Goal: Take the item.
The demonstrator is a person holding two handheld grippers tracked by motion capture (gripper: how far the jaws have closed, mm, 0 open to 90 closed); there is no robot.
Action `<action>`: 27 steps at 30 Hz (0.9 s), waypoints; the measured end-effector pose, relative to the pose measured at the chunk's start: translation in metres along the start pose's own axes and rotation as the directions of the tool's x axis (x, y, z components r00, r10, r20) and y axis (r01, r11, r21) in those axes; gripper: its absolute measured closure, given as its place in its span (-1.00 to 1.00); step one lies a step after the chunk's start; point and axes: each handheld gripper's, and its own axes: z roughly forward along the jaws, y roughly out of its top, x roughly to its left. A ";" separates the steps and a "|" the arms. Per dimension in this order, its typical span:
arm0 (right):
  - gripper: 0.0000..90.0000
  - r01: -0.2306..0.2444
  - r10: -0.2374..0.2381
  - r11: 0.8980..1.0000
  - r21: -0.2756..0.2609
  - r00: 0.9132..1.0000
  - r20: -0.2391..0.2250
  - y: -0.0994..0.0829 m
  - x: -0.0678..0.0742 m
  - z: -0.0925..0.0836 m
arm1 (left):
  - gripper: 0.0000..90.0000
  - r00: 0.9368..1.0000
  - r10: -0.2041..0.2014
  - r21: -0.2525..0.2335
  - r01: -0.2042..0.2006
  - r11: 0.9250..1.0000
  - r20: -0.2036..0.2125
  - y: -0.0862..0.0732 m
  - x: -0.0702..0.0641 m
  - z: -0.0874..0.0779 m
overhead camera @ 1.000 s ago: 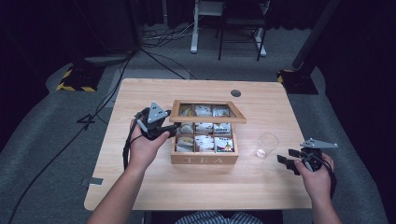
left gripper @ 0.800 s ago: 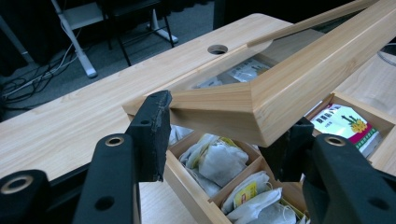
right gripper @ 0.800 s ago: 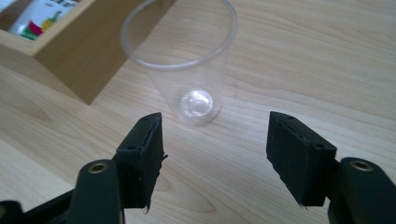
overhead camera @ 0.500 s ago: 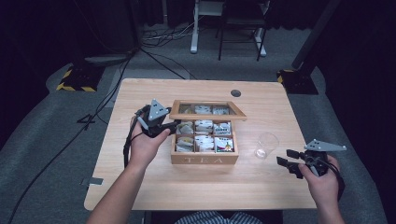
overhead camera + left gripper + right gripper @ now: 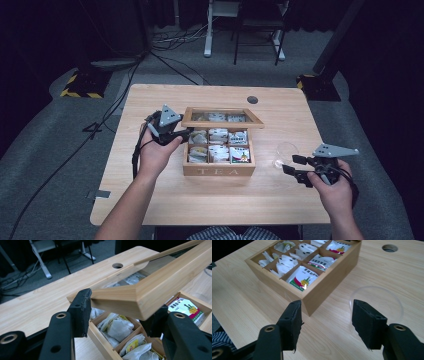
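From the high view I see a wooden tea box [image 5: 219,165] near the middle of the pale wood-grain table [image 5: 165,200], its front wall carrying the letters "TEA", its inside split into square compartments packed with paper tea bags. My left gripper [image 5: 181,134] sits at the box's left side, clamped on the near left corner of the glass-paned lid [image 5: 222,118], which is raised and tilted. My right gripper [image 5: 294,165] hovers off toward the table's right edge, jaws apart and holding nothing, just beside a clear round glass [image 5: 286,152]. In the left gripper view the black, rough-edged pads press both sides of the lid's mitred wooden frame [image 5: 140,293], with crumpled white sachets [image 5: 120,328] in the compartments below. In the right gripper view the jaws stand spread over bare tabletop, the box's corner [image 5: 312,298] ahead between them, the glass's transparent rim [image 5: 375,293] behind the right pad; the sachets' print is too small to read.
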 end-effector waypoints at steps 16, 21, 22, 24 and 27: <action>-0.33 0.072 -0.074 0.997 -0.025 0.993 -0.088 0.039 0.045 0.077 | 0.07 1.000 0.012 -0.023 -0.012 1.000 -0.020 0.001 0.000 0.003; -0.44 0.079 -0.082 0.996 -0.033 0.990 -0.115 0.047 0.055 0.097 | 0.07 0.999 0.018 -0.026 -0.019 0.999 -0.026 0.003 0.000 0.005; -0.44 0.079 -0.082 0.996 -0.033 0.990 -0.115 0.047 0.055 0.097 | 0.07 0.999 0.018 -0.026 -0.019 0.999 -0.026 0.003 0.000 0.005; -0.43 0.070 -0.073 0.997 -0.032 0.990 -0.119 0.053 0.061 0.106 | 0.06 0.999 0.020 -0.027 -0.020 0.999 -0.025 0.003 0.001 0.005; -0.38 0.089 -0.092 0.996 -0.029 0.990 -0.107 0.061 0.070 0.122 | 0.06 1.000 0.020 -0.028 -0.021 0.999 -0.021 0.002 0.001 0.005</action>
